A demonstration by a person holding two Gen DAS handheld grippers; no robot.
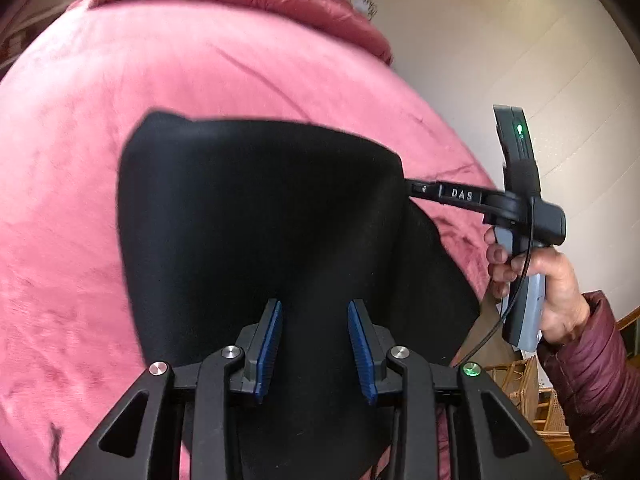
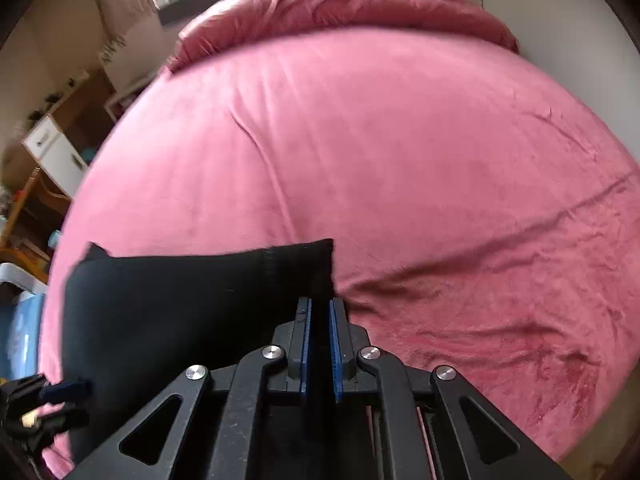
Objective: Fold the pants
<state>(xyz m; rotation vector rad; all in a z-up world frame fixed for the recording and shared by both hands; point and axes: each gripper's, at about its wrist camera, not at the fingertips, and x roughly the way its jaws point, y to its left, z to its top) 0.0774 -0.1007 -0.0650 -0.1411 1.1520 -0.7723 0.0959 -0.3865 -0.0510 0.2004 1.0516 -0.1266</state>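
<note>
Black pants [image 1: 256, 216] lie folded on a pink bed cover [image 1: 64, 208], with their near part lifted. My left gripper [image 1: 316, 308] has its blue pads [image 1: 272, 336] set partly apart, and a thick fold of the black cloth fills the gap between them. In the left wrist view my right gripper [image 1: 416, 190] comes in from the right and pinches the right corner of the pants. The right wrist view shows the right gripper [image 2: 320, 304] nearly shut on the black cloth [image 2: 180, 300], at its right edge. My left gripper [image 2: 68, 390] shows at the cloth's lower left edge.
A person's hand [image 1: 560, 292] in a maroon padded sleeve [image 1: 592, 376] holds the right gripper's handle. A bunched pink quilt [image 2: 340, 4] lies at the far end of the bed. White drawers [image 2: 52, 148] stand left of the bed and wicker furniture [image 1: 532, 396] stands to its right.
</note>
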